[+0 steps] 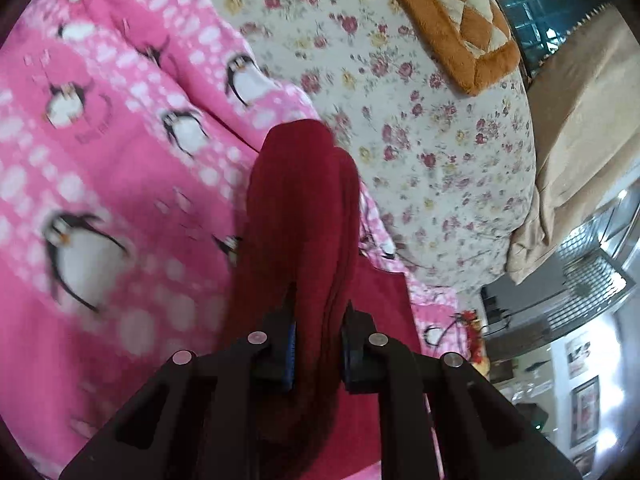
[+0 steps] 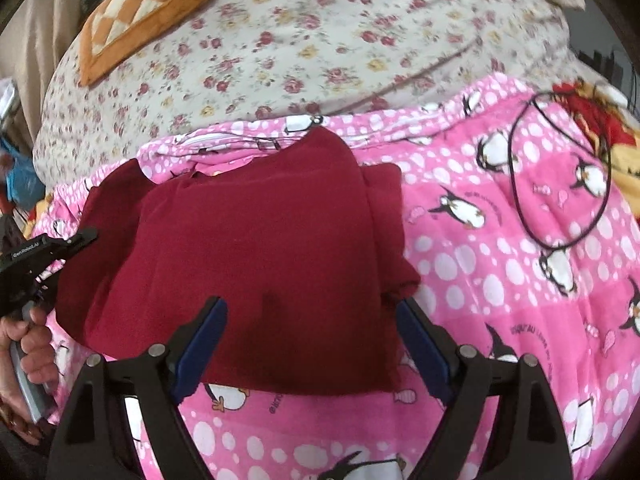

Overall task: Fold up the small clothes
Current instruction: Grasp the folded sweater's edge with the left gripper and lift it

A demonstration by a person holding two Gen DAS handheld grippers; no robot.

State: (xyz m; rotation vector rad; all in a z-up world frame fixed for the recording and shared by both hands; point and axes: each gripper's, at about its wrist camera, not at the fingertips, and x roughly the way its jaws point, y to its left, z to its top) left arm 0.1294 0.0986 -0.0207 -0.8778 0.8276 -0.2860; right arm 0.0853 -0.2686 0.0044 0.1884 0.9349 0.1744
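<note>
Lying bunched on the pink blanket (image 2: 500, 280) — a dark-red garment (image 2: 256, 248), partly folded.

Black hand-held gripper (image 2: 312, 336), blue pads (image 2: 204, 344)

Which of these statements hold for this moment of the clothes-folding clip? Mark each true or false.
1. The left gripper is shut on the dark red garment. True.
2. The right gripper is clamped on the garment. False: its jaws stand wide open, with the garment's near edge between them.
3. The garment lies on a pink penguin-print blanket. True.
4. An orange checked cushion sits on top of the garment. False: it lies apart, on the floral bedcover.
5. A black cord loops on the blanket. True.
</note>
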